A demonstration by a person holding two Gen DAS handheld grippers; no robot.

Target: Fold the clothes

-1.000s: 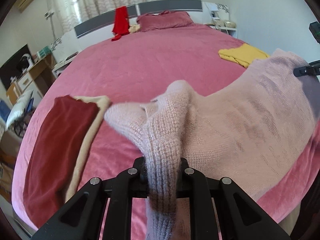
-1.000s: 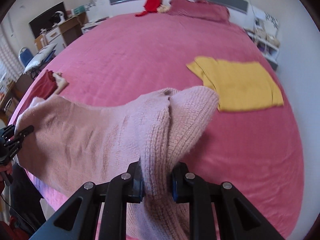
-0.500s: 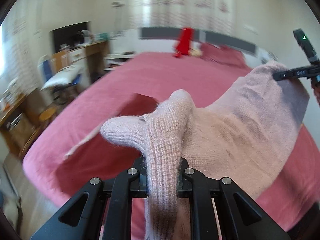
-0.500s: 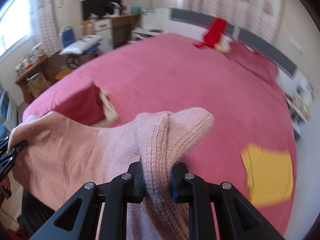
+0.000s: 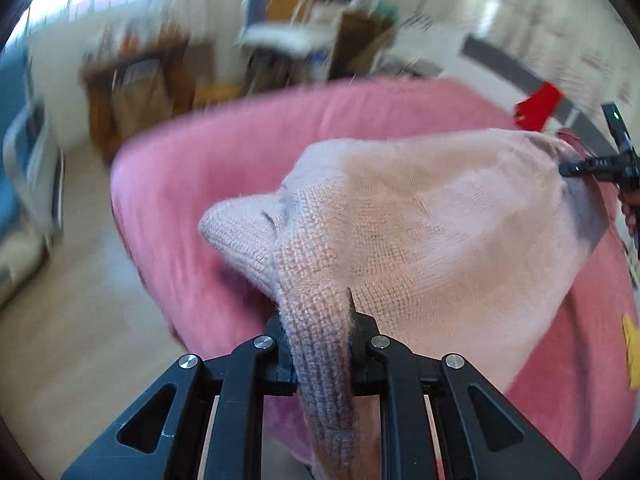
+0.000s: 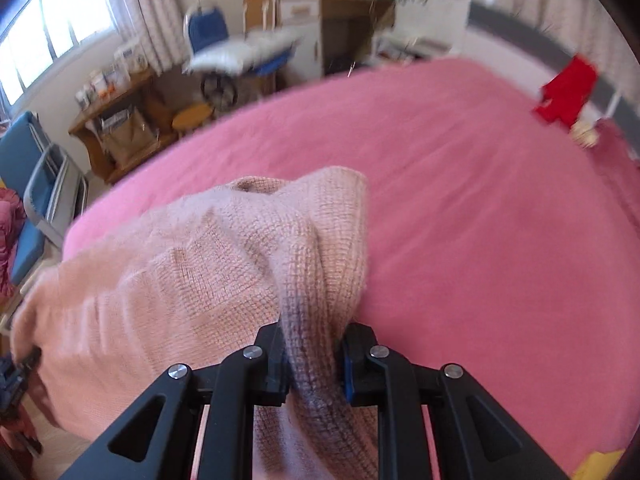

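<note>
A pale pink knitted sweater [image 5: 432, 216] hangs stretched above a bed covered in a pink plush blanket [image 6: 460, 184], with the left gripper [image 5: 320, 344] clenched on a bunched fold at 1 end and the right gripper [image 6: 314, 354] clamped on a bunched fold at the other. A red garment [image 6: 566, 92] lies near the grey headboard [image 5: 516, 74], well apart from the sweater.

Both views sit just behind their own gripper fingers, angled down, very close to the pink knit sweater [image 5: 420, 220]. Left wrist faces the bed [image 5: 248, 152] corner and floor; right wrist faces across the bed. Shared: sweater, bed, red garment [image 6: 568, 88], desk area.
</note>
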